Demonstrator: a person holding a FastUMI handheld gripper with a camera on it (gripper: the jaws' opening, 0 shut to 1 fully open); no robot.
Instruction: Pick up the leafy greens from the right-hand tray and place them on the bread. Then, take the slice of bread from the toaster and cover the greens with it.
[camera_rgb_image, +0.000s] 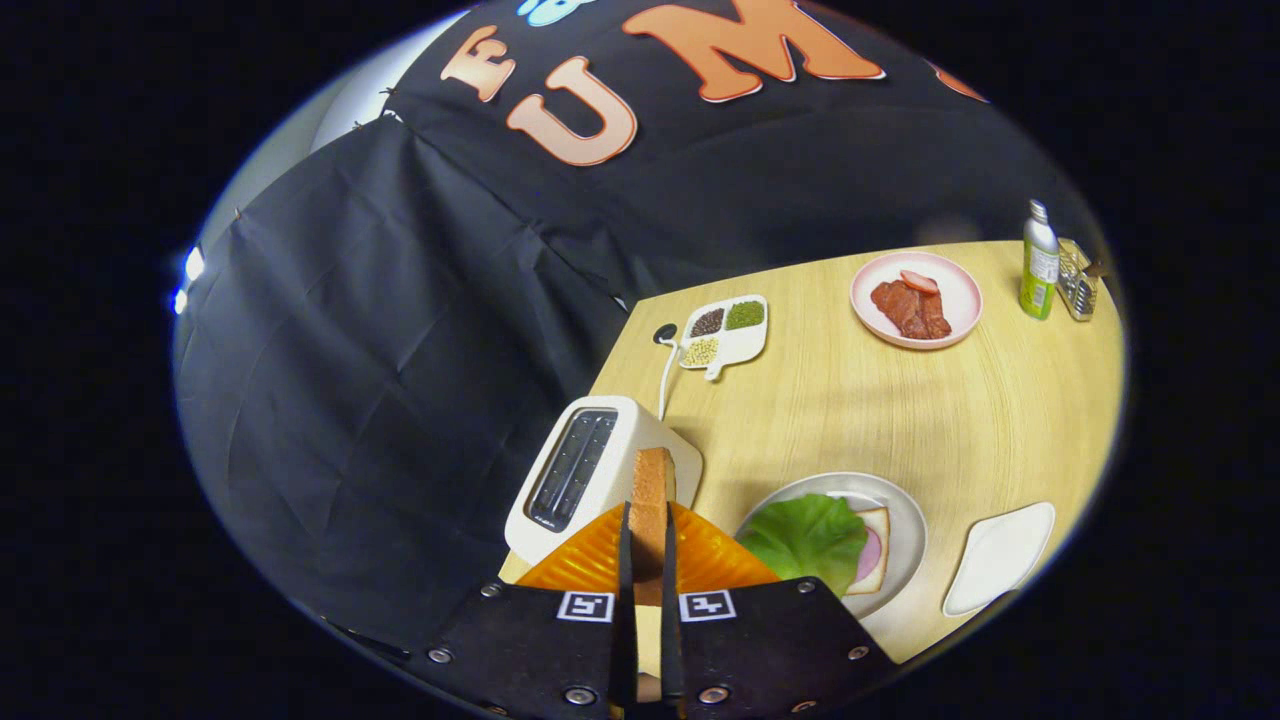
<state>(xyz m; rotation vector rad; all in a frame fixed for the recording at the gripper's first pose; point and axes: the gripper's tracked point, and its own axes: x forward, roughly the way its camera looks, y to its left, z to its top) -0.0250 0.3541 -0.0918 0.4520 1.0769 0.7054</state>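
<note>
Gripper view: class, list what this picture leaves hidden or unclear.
- Slice of bread: its lower end is hidden between the fingers of the gripper, shut on it.
- Bread on the grey plate: mostly covered by the leafy greens.
- Toaster: slot interior too dark.
- Bottle: label too small.

Bread slice (652, 500) upright, edge-on, clamped between gripper (648, 560) fingers, just beside white toaster (585, 470). Leafy greens (805, 538) spread over ham-topped bread (872, 560) on grey plate (905, 520). White tray (1000, 556) just beside plate.
</note>
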